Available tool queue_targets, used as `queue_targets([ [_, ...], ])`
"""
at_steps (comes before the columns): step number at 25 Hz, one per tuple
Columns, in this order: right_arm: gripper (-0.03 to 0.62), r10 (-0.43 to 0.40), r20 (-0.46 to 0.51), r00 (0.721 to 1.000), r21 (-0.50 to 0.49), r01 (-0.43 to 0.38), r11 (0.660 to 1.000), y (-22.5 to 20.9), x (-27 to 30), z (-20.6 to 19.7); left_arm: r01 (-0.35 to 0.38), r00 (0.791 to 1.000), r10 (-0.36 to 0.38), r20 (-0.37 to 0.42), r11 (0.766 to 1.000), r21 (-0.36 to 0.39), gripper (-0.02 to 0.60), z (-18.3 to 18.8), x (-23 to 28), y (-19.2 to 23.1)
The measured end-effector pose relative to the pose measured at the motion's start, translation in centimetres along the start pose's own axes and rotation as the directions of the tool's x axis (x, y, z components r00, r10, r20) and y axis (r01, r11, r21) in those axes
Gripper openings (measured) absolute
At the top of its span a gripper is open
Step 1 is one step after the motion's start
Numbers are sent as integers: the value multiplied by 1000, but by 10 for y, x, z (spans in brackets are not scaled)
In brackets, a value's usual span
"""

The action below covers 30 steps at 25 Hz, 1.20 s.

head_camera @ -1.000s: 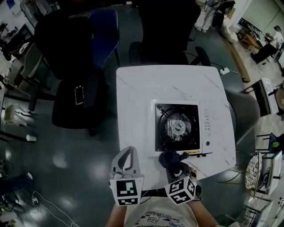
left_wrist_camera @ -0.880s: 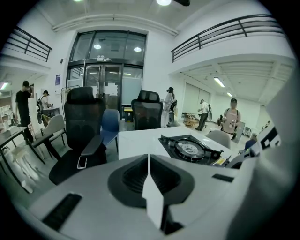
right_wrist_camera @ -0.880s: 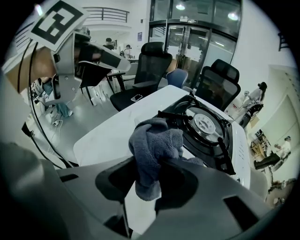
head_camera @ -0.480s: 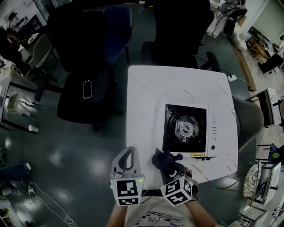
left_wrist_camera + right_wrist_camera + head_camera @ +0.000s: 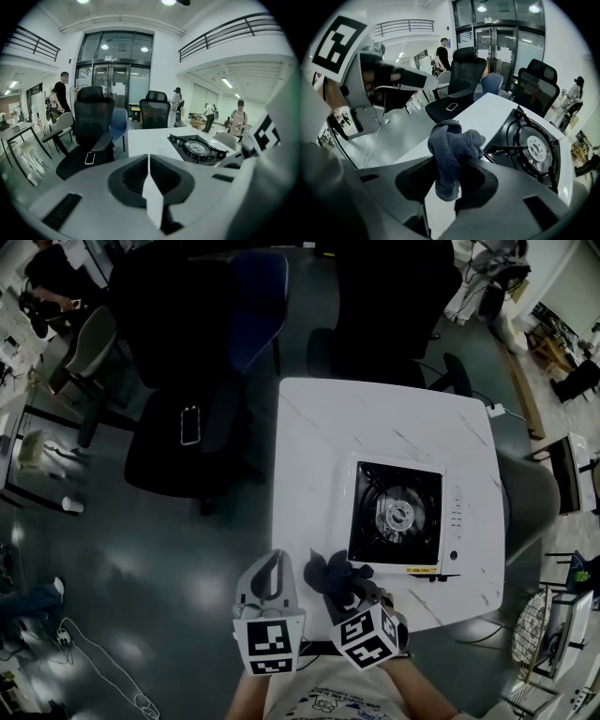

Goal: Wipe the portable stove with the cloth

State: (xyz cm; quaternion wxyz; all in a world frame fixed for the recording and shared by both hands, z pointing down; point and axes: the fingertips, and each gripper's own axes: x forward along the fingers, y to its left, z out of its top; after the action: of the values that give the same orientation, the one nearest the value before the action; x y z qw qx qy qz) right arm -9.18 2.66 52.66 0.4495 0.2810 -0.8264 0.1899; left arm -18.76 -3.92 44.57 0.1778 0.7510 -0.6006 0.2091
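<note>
The portable stove (image 5: 398, 515) sits on the right half of the white table (image 5: 319, 465); its black burner top and white control strip show in the head view, and it appears again as the stove (image 5: 534, 145) in the right gripper view. My right gripper (image 5: 342, 589) is shut on a dark blue cloth (image 5: 326, 573), bunched between its jaws as the cloth (image 5: 450, 150), held over the table's near edge just left of the stove's near corner. My left gripper (image 5: 270, 577) hangs off the table's near-left corner, jaws shut on nothing; the stove (image 5: 197, 149) lies to its right.
Black office chairs (image 5: 178, 427) stand left of and behind the table; one has a phone (image 5: 189, 425) on its seat. A grey chair (image 5: 530, 498) sits at the right. People (image 5: 60, 96) stand far off in the hall.
My right gripper has carried the cloth leftward, away from the stove's near edge toward the table's near-left part. The head view has shifted; the left gripper stays put.
</note>
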Motion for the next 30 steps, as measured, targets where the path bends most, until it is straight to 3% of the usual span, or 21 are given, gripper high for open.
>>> queue_targets([
  [4, 130, 35, 3, 999, 3, -35, 999, 5, 6, 11, -13, 1000, 13, -4, 1000, -27, 22, 0, -2, 4],
  [20, 130, 141, 37, 989, 61, -143, 988, 1, 17, 40, -34, 999, 34, -1, 999, -13, 21, 1, 0, 15],
  [26, 130, 140, 52, 989, 36, -142, 989, -9, 16, 59, -40, 999, 40, 0, 999, -13, 22, 5, 4, 20],
  [30, 130, 100, 52, 994, -20, -99, 995, -28, 21, 73, -37, 999, 37, -2, 999, -9, 22, 8, 8, 18],
])
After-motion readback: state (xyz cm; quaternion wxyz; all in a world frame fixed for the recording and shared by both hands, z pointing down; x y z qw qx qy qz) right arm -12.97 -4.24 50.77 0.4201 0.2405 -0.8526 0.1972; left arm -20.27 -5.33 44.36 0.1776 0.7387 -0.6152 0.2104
